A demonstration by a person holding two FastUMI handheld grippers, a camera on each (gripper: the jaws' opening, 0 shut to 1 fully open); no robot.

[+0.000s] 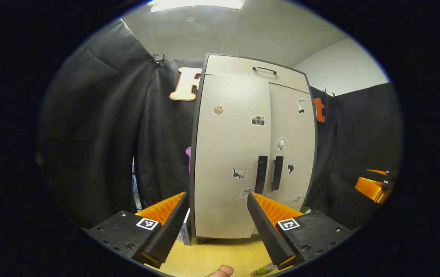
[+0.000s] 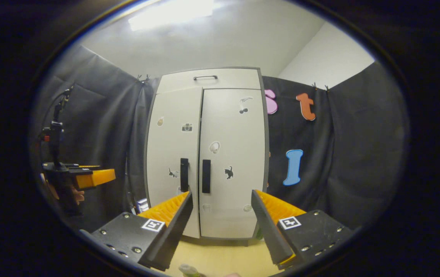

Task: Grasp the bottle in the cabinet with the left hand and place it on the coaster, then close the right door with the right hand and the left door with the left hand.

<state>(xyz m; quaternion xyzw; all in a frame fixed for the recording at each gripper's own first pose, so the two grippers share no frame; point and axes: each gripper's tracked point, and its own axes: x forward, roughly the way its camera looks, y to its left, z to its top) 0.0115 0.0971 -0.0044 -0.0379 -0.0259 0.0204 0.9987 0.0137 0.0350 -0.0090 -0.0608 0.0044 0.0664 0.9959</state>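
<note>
Both jaws gape wide, holding nothing, on left gripper (image 1: 216,225) and right gripper (image 2: 221,227); cabinet (image 1: 243,154) doors look shut, so task's basically done.

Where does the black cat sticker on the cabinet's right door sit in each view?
Left gripper view: black cat sticker right of centre, just right of the right door handle.
Right gripper view: near centre, again just right of that handle.
Shared landmark: the camera sticker on the left door.
</note>
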